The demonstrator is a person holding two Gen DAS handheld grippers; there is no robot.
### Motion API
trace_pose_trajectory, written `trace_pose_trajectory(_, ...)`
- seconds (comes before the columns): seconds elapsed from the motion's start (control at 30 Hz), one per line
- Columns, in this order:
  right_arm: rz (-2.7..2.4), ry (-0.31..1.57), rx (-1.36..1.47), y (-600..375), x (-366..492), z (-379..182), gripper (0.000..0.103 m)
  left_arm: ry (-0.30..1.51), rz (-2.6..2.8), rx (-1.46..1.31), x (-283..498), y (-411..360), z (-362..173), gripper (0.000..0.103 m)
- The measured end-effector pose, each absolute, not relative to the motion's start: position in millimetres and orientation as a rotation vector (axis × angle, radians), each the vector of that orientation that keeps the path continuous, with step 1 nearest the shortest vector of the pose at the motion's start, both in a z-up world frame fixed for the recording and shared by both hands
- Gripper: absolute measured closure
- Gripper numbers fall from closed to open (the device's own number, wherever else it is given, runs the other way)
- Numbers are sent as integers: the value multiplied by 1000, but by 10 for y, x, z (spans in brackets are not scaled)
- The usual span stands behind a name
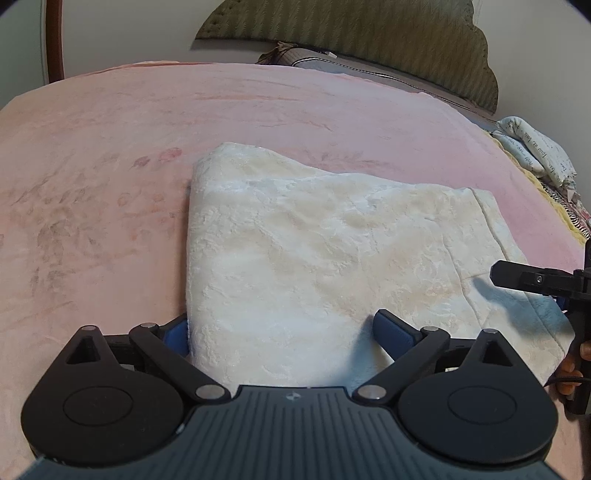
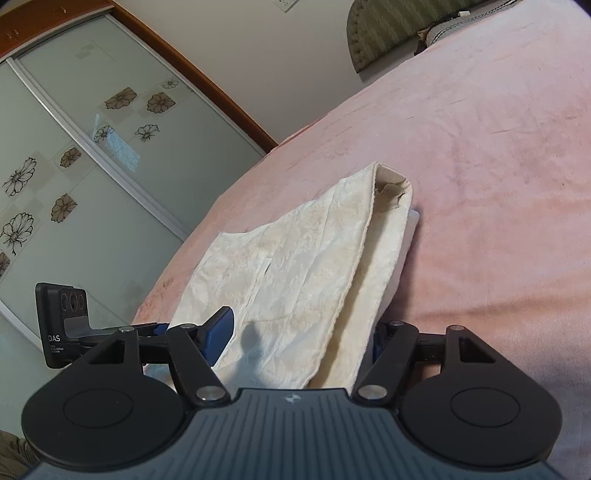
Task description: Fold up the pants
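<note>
Near hem: cream plush pants (image 1: 314,258) lay folded into a thick pad on the pink blanket (image 1: 92,166), their closest edge running under both tools.
Pants, far end: in the right wrist view the pants (image 2: 295,266) rose to a fold whose open mouth showed stacked layers, not yet flush.
Left gripper (image 1: 284,332): jaws stood wide, one blue pad off the pad's left edge, the other resting over the cloth; nothing was pinched.
Right gripper (image 2: 306,332): jaws stood partly apart astride the near right corner; whether the pads pressed the fabric could not be told, as the cloth hid the right pad.
Step, as judged: taking hold of the near edge for another fold.
Doing it well: both tools should probably catch every layer at the edge, at matching depth, or the bottom layers would lag and skew.
Risk: plush pile looked slippery and bulky; a shallow bite might shed layers.
Surroundings: headboard (image 1: 369,33) and pillow (image 1: 535,151) lay well apart.
</note>
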State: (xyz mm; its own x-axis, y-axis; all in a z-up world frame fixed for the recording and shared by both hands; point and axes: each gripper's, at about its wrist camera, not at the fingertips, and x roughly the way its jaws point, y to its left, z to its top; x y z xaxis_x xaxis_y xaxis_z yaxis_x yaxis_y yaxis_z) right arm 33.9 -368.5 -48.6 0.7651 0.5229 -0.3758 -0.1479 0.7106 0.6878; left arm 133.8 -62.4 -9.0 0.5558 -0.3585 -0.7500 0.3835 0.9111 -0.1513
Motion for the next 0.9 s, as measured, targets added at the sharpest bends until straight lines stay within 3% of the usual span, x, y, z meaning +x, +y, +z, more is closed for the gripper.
trace_pose_trajectory(0.5,491,493,805,-3874,238,-584,25,853,-558,4,1366,-475,-127,2)
trace_pose_trajectory(0.67,484,619,695,-3766,395,-460,25,780,-650,-170,1357,-220,-206,2)
trace_pose_trajectory(0.7,466,633,663,-3714,418,-437,33,775,-649,-208,1364,-184,-221,6)
trace_pose_trajectory(0.73,445,642,640,-3675,437,-425,57,777,-638,-219,1372,-166,-221,15)
trace_pose_trajectory(0.77,404,655,623,-3645,453,-428,68,781,-619,-198,1373,-170,-204,24)
trace_pose_trajectory(0.83,393,642,638,-3645,442,-438,73,790,-580,-135,1383,-186,-162,55)
trace_pose_trajectory(0.9,381,630,625,-3613,402,-418,75,796,-572,-150,1401,-142,-110,72)
